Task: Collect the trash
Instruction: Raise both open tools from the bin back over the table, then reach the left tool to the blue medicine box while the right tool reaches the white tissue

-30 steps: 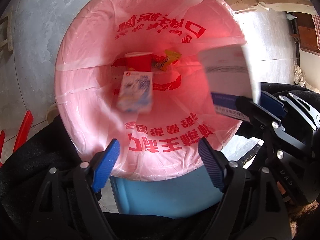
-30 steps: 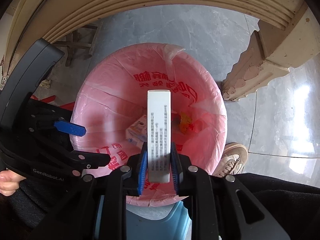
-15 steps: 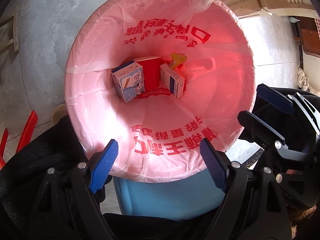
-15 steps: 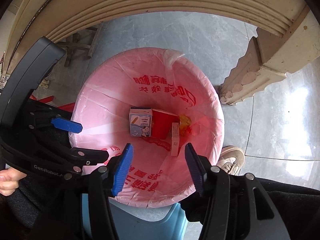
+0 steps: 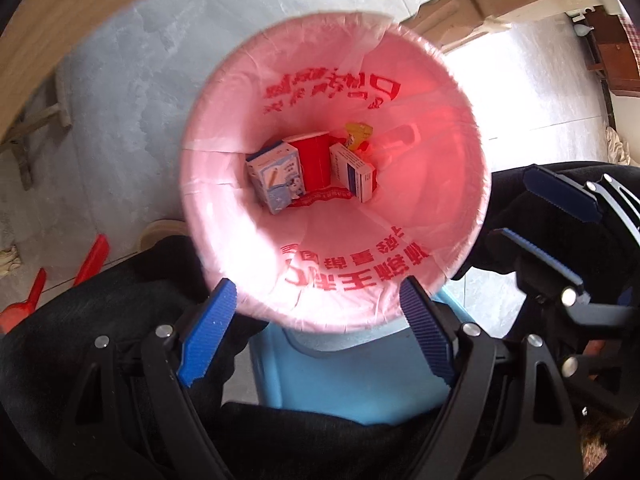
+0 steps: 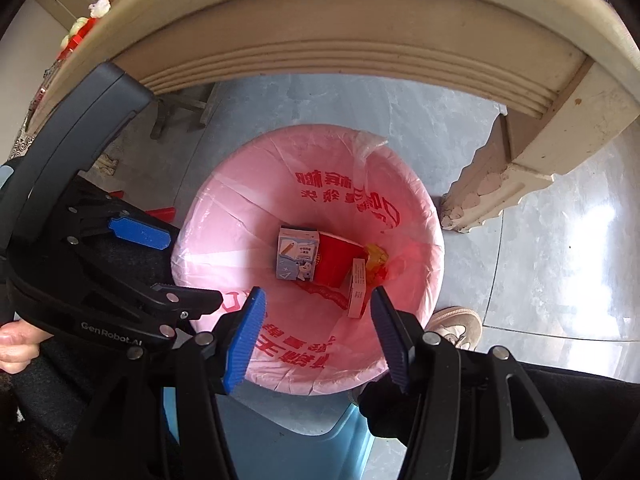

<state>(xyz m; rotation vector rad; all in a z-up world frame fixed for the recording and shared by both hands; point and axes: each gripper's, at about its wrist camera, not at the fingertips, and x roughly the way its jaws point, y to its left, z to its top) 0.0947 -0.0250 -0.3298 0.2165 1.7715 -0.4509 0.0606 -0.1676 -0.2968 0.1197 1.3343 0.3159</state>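
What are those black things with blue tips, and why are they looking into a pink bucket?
They are tongs that a person holds, one in each hand. Each carries a small camera looking out along its blue tips, so you get two pictures.

One picture comes from the left tongs, the other from the right tongs. Both are open and hold nothing. Each picture also shows the other tongs off to the side.

The pink thing is a bag lining a blue bin on the floor. At the bottom lies trash: a blue carton, a red cup, a white box and a yellow wrapper. Above is the edge of a table.
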